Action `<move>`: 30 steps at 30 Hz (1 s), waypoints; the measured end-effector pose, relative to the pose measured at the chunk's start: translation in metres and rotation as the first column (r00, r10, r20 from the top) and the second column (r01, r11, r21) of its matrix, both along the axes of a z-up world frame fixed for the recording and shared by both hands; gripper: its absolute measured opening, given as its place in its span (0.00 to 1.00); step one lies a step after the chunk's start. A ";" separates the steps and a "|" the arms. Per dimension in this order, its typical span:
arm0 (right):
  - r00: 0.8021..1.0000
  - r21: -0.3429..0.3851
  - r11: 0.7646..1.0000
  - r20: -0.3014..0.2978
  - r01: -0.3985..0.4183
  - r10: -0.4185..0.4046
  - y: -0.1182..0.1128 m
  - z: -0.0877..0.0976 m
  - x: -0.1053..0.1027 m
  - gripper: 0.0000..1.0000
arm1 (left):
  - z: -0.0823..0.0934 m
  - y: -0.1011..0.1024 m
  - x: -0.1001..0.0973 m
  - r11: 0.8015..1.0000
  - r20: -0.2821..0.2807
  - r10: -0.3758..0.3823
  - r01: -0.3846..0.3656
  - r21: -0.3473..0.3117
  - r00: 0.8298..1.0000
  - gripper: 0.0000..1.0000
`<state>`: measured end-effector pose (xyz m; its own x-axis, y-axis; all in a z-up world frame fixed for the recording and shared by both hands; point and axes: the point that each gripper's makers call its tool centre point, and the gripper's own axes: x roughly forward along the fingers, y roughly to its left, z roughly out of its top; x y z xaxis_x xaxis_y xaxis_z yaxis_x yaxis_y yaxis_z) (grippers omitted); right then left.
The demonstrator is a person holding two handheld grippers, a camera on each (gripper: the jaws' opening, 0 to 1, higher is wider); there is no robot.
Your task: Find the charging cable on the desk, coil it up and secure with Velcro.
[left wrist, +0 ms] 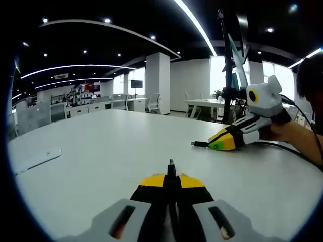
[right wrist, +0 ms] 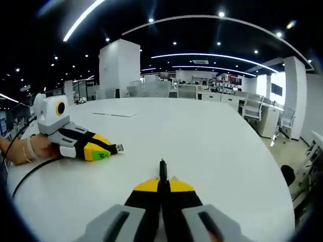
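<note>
Each end of a thin black charging cable (left wrist: 285, 147) is held by one gripper above the white desk (left wrist: 101, 151). My left gripper (left wrist: 171, 177) is shut on one plug, whose tip (left wrist: 171, 164) pokes out past the yellow jaw ends. In the right gripper view the left gripper (right wrist: 104, 153) lies low at the left, with a silver-tipped plug (right wrist: 118, 148) sticking out. My right gripper (right wrist: 162, 181) is shut on the other plug (right wrist: 162, 166). It enters the left gripper view from the right (left wrist: 217, 146), holding a black plug (left wrist: 199, 144). The cable's slack (right wrist: 30, 174) trails across the desk behind.
A flat white object (left wrist: 38, 160) lies on the desk at the left. Thin sheets (right wrist: 116, 114) lie farther back on the desk. A person's hand (left wrist: 285, 132) holds the right gripper. Office desks, chairs and a white pillar (left wrist: 157, 83) stand beyond the desk.
</note>
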<state>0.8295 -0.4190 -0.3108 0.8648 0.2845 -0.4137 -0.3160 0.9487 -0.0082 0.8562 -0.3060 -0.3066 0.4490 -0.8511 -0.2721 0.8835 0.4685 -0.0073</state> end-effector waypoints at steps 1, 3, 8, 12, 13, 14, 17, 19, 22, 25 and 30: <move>1.000 -0.003 1.000 0.000 0.004 -0.004 0.000 0.000 0.000 0.05 | 0.000 0.000 0.000 1.000 0.000 0.001 -0.001 0.001 1.000 0.08; 1.000 0.008 1.000 0.014 0.014 -0.014 0.000 0.004 -0.001 0.05 | 0.000 0.001 0.000 1.000 -0.003 0.002 -0.002 0.003 1.000 0.08; 0.996 0.033 0.999 0.073 0.044 -0.046 0.001 0.023 -0.004 0.05 | 0.000 0.002 -0.001 1.000 -0.034 -0.007 0.006 -0.005 0.999 0.08; 0.988 0.051 0.997 0.139 0.065 -0.071 -0.004 0.041 -0.005 0.05 | 0.005 0.002 -0.004 0.999 -0.054 -0.022 0.020 -0.038 0.998 0.08; 0.982 0.039 0.997 0.176 0.066 -0.072 -0.006 0.049 -0.006 0.05 | 0.006 0.003 -0.003 0.999 -0.063 -0.027 0.024 -0.044 0.998 0.08; 0.978 0.048 0.996 0.193 0.077 -0.085 -0.008 0.054 -0.007 0.05 | 0.007 0.005 -0.002 0.998 -0.072 -0.021 0.017 -0.057 0.997 0.08; 0.968 0.083 0.994 0.232 0.078 -0.095 -0.008 0.065 -0.010 0.05 | 0.012 0.007 0.000 0.997 -0.082 -0.024 0.018 -0.075 0.996 0.08; 0.964 0.082 0.993 0.248 0.080 -0.098 -0.009 0.069 -0.011 0.05 | 0.018 0.007 -0.001 0.995 -0.088 -0.037 0.028 -0.100 0.995 0.08; 0.958 0.092 0.992 0.266 0.086 -0.107 -0.010 0.076 -0.011 0.05 | 0.033 0.010 -0.002 0.990 -0.091 -0.054 0.041 -0.136 0.994 0.08; 0.943 0.143 0.987 0.313 0.072 -0.114 -0.004 0.092 -0.011 0.05 | 0.050 0.009 -0.010 0.976 -0.054 -0.113 0.101 -0.191 0.992 0.08; 0.922 0.164 0.985 0.371 0.051 -0.109 0.019 0.118 -0.018 0.05 | 0.071 0.029 -0.014 0.967 -0.086 -0.123 0.100 -0.236 0.989 0.08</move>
